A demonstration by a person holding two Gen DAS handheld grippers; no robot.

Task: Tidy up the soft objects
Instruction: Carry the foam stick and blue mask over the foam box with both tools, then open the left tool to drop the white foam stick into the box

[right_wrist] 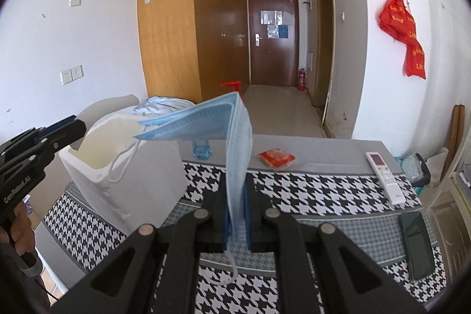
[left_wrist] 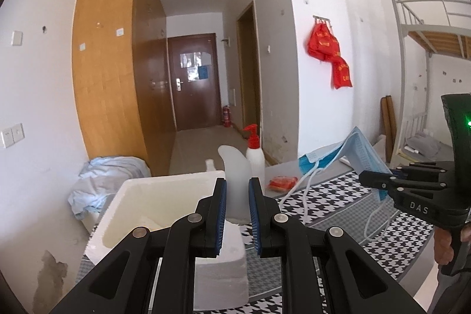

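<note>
Remote (right_wrist: pixel 385 177) and dark phone (right_wrist: pixel 416 244) on houndstooth cloth (right_wrist: pixel 323 190); red-capped pump bottle (left_wrist: pixel 255 156) behind.

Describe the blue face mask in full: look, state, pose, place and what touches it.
The face mask is a light blue pleated disposable one, of thin soft fabric, with white elastic ear loops dangling. The right gripper is shut on its lower edge and holds it in the air above the houndstooth cloth. The mask stands up from the jaws, then folds over and droops towards the white foam box.
</note>
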